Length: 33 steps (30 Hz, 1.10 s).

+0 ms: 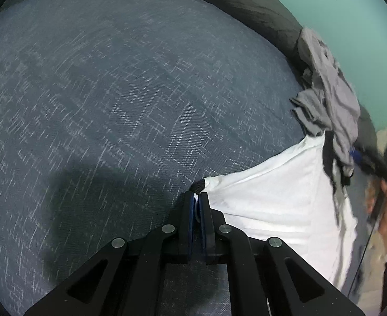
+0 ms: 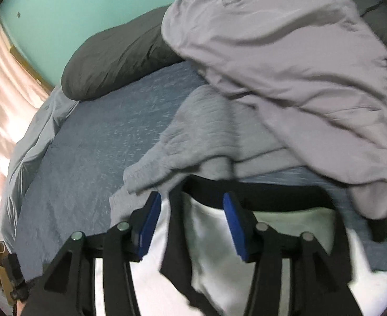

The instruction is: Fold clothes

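A white cotton garment with black trim [image 1: 280, 197] is pinched by the closed left hand-held gripper [image 1: 198, 200]; the right hand-held gripper [image 2: 190, 205] is held agape (nothing gripped) over it.

Bed cover [image 1: 114, 92] is coarse woven blue cloth; white garment [image 1: 277, 200] smooth matt cotton; left claw [image 1: 198, 202] matt black plastic.

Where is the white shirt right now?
In the left wrist view the white shirt lies low on the right of the blue bedspread, its corner pinched in the left claw, below the grey clothes pile.
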{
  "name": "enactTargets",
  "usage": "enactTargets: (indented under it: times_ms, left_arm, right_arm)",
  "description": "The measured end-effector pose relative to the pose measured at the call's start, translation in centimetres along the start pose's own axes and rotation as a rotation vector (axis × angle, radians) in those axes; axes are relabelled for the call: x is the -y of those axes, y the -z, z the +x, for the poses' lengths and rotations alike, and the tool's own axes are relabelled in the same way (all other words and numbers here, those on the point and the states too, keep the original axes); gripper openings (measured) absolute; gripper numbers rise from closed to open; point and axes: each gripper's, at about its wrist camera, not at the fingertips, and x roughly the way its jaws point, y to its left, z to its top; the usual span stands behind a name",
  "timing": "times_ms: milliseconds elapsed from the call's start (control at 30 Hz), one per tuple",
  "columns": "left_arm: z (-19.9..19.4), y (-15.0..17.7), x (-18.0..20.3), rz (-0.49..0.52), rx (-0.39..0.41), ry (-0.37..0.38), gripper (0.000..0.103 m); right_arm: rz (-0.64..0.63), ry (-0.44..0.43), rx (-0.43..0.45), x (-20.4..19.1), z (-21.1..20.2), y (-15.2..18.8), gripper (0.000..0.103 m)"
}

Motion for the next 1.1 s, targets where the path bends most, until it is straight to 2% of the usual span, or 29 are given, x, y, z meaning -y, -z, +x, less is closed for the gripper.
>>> enactTargets:
  times_ms: [100,167,367,533,700,867,1100]
  left_arm:
    - [-0.8,0.1,-0.1,-0.017,0.003,0.001,0.007]
    - [-1.4,0.2,-0.2,-0.029,0.006,0.001,0.008]
    - [-3.2,1.8,0.4,-0.024,-0.005,-0.027,0.007]
    - [-4.5,3.4,0.9,-0.018,-0.015,-0.047,0.007]
    - [-5.3,5.1,1.2,-0.024,-0.028,-0.05,0.007]
    - [-3.9,6.1,2.1,-0.015,-0.052,-0.063,0.007]
    - [-2.3,5.9,3.6,0.026,-0.046,-0.072,0.007]
  right_arm:
    - [0.012,0.024,-0.002,2.9,-4.3,1.1,0.051]
    - [0.021,0.051,0.005,5.1,-7.4,2.4,0.055]
    - [0.105,0.123,0.005,12.6,-15.2,7.2,0.059]
    - [0.149,0.185,-0.01,17.4,-19.1,10.8,0.059]
    - [0.203,0.204,-0.007,20.9,-21.5,13.9,0.059]
    - [0.277,0.22,0.01,24.6,-22.3,16.2,0.059]
    - [0.352,0.236,0.054,28.5,-21.1,16.7,0.059]
